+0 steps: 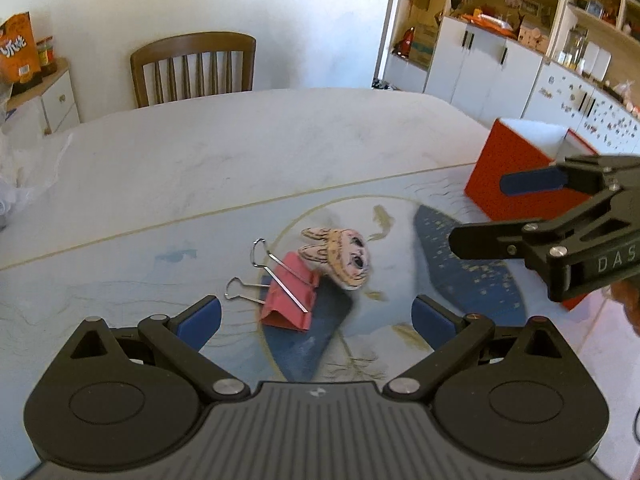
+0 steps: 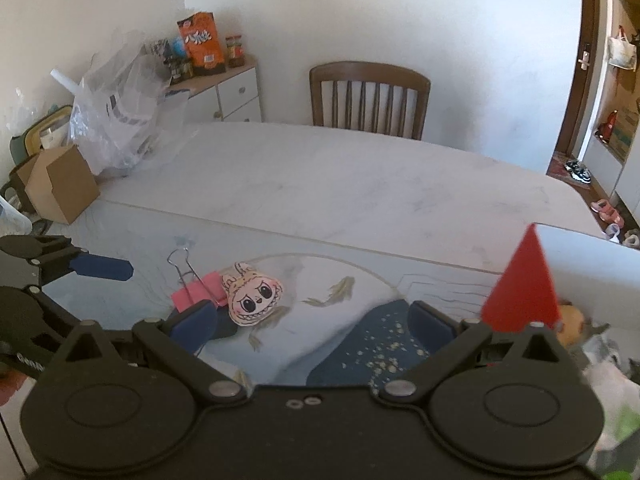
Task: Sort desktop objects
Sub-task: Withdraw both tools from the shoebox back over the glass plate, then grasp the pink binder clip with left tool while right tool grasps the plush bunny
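Pink binder clip is seen lying on the patterned mat, touching a cartoon-face charm. Both the left gripper and right gripper are held spread apart above it, empty. An orange box stands nearby.

The clip is pink with silver wire handles. The charm is cream and pink, printed with a dark-eyed toothy face. The box is red. The mat is pale blue, patterned with navy and gold fish.
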### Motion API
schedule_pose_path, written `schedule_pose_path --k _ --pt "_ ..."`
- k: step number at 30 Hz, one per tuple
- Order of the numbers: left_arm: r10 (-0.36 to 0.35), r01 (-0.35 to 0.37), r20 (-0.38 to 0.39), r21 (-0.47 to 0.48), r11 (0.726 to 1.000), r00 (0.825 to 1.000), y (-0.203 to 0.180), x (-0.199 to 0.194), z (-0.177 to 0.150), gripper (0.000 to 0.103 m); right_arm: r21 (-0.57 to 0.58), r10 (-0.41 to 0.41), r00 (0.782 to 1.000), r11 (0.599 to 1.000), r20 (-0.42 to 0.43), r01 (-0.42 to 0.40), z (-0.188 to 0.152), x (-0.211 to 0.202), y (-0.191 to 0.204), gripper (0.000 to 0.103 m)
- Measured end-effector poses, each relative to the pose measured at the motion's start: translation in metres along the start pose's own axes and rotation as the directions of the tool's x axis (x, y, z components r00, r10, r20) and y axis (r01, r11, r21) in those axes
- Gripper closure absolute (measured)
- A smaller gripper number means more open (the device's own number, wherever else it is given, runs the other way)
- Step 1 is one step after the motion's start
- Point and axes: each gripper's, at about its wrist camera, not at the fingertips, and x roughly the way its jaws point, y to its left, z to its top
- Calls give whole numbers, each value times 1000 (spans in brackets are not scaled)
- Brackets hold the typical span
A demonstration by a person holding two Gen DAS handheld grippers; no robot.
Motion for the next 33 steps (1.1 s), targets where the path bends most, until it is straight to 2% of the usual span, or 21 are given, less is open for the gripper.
schedule_pose_path --k 8,16,21,24,26,28,33 --pt "42 -42 0 -1 999 999 11 23 -4 2 -26 42 998 999 -46 -43 8 33 8 4" --pt "65 -66 19 48 997 998 13 35 -11 4 -55 82 991 995 -102 -88 13 64 20 12" --pt "48 -49 17 53 997 999 16 41 -13 12 -69 91 987 993 -129 -101 13 77 25 19" --pt "39 -40 22 49 998 999 18 43 -13 22 -70 92 985 992 -143 -103 13 83 25 24" --pt "48 -49 30 49 998 998 18 44 -14 25 -67 93 984 992 -151 -104 12 86 24 28" --pt "65 -67 43 47 997 997 19 44 -14 27 -62 94 983 993 -155 -105 11 88 23 37" --pt "70 -75 64 77 994 996 16 45 -13 42 -65 92 984 993 -151 -103 11 91 21 50"
